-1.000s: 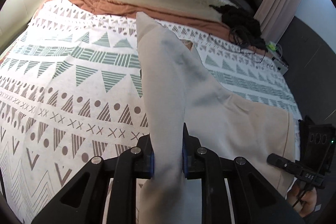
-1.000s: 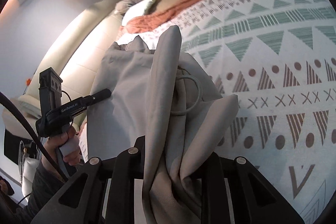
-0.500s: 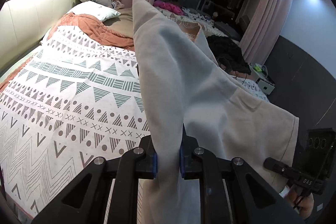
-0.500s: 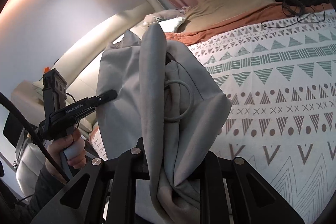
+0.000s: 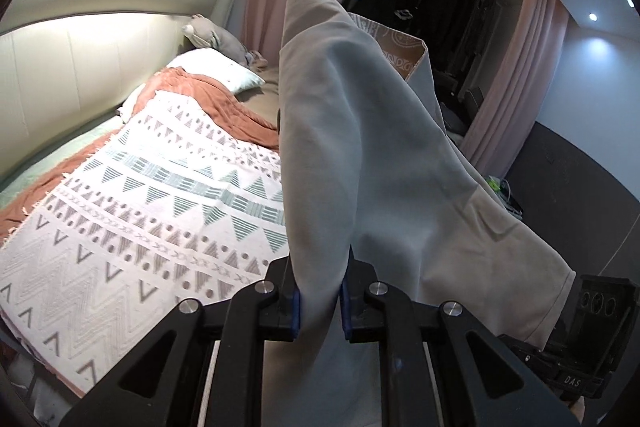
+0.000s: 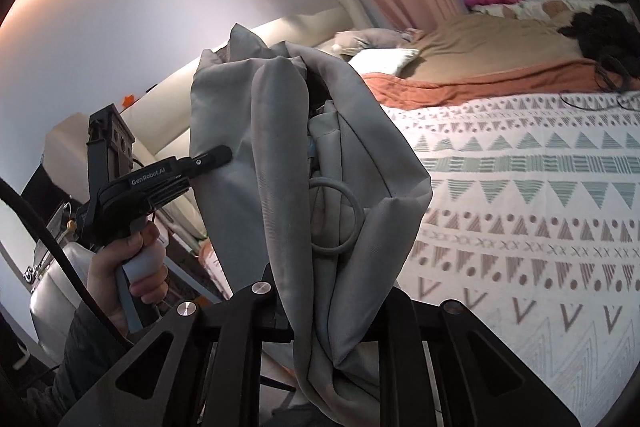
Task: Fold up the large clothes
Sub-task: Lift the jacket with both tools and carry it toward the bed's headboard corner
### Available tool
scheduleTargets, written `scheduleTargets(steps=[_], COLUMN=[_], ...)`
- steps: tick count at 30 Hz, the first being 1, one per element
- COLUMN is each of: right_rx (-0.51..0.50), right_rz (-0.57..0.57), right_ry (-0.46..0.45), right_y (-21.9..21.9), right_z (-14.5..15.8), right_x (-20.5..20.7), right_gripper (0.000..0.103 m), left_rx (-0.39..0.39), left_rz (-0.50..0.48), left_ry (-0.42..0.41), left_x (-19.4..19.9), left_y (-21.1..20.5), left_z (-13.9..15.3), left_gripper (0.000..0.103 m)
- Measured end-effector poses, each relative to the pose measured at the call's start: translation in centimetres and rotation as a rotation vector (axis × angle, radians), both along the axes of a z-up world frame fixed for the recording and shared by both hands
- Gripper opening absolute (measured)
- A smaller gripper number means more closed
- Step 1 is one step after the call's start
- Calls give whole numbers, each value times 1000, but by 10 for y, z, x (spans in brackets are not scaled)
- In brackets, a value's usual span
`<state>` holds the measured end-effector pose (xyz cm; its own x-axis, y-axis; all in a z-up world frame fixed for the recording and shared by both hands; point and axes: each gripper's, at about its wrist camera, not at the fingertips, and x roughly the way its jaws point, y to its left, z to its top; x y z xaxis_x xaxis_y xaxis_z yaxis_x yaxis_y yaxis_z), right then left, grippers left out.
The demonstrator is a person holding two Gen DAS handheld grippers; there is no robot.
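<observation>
I'm seeing both tools clamped tight w/ grey garment (image 5: 360, 155) pinched between their pads. L tool (image 5: 319, 301) is sitting low-centre in its own view, blue pads (image 5: 295, 311) pressing a narrow fold, jaws nearly together. R tool (image 6: 332, 323) is gripping a thicker bunch; its pads are hidden under the cloth. In the R wrist view the L tool (image 6: 218, 157) is pointing right, tips against the fabric, and a hand (image 6: 128, 267) in a dark sleeve is wrapping its pale handle. R tool's body is showing at the L view's lower-right edge.

Grey garment (image 5: 360, 155), bunched, hanging in air above bed (image 5: 120, 227)
</observation>
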<state>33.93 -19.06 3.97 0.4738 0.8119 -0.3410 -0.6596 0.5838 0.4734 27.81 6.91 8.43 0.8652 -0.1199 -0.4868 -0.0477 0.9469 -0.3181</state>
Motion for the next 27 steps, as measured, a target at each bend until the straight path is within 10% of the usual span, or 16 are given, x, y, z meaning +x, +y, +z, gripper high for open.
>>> scheduleTargets(steps=[27], right_rx=[-38], right_rz=[374], right_ry=[-17], right_y=[338], right_z=[34], right_x=[40], right_gripper=[13], left_rx=[33], left_rz=[316], left_ry=[-51], left_x=[-77], left_y=[327], left_z=[29], left_gripper=[15])
